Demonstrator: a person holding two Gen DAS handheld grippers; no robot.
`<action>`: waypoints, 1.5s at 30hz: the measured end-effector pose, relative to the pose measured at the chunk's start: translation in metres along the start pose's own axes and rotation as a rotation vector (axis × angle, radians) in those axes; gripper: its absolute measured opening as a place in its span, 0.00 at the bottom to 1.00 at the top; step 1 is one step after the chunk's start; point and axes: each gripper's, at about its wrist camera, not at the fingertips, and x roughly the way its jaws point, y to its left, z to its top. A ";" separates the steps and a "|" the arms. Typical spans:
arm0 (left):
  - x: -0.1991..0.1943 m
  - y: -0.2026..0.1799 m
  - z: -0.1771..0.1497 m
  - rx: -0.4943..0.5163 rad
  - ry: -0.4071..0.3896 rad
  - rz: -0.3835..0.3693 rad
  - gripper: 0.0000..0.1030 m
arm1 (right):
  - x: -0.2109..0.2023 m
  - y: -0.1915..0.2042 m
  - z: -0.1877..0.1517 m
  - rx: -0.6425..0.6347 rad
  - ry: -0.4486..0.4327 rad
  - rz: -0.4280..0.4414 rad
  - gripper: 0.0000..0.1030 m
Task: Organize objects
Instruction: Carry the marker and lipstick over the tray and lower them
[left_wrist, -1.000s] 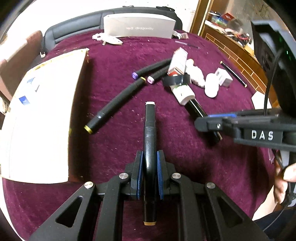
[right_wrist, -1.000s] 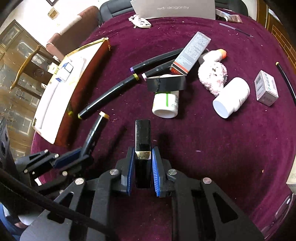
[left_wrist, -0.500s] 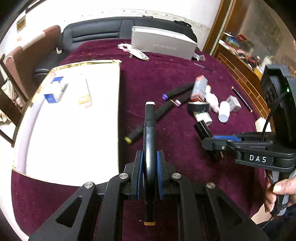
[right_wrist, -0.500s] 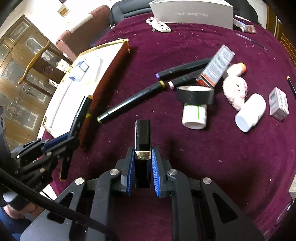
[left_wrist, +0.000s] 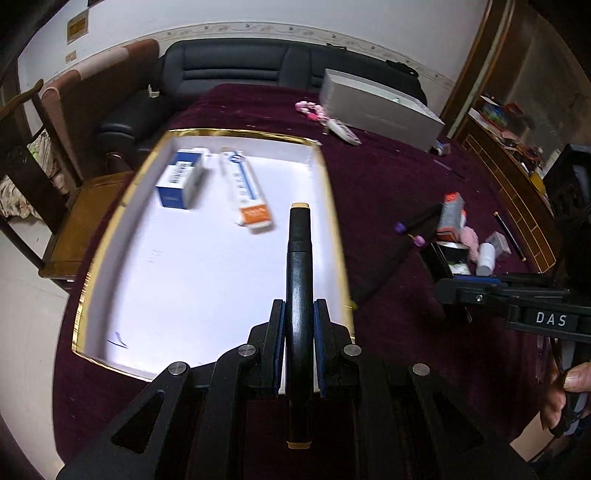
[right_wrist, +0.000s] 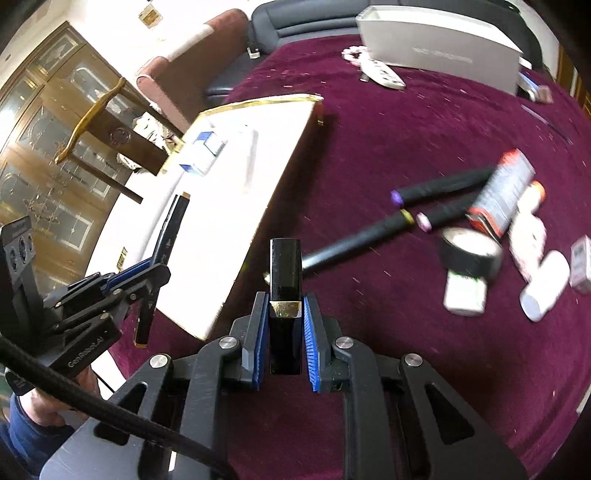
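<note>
With the left claw (left_wrist: 299, 328) clamped on a marker (left_wrist: 300, 273) and the right claw (right_wrist: 284, 321) on a black case (right_wrist: 285, 269), both seemingly above the white tray (left_wrist: 110, 236), an early release risked either striking its gold rim.

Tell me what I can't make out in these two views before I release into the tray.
- Printing on the blue-and-white box and long carton in the white tray: left wrist view, motion-blurred.
- Lower end of the black marker: left gripper body covers it.
- Tray floor: right wrist view, overexposed.
- Small clutter near the tape roll: blurred.
</note>
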 end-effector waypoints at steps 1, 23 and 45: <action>0.001 0.004 0.002 -0.001 -0.001 0.005 0.11 | 0.003 0.004 0.004 -0.003 0.001 0.003 0.15; 0.084 0.079 0.079 -0.021 0.066 0.002 0.11 | 0.109 0.039 0.123 0.033 0.002 -0.111 0.15; 0.132 0.089 0.108 -0.068 0.080 0.054 0.11 | 0.159 0.035 0.169 0.021 0.033 -0.190 0.15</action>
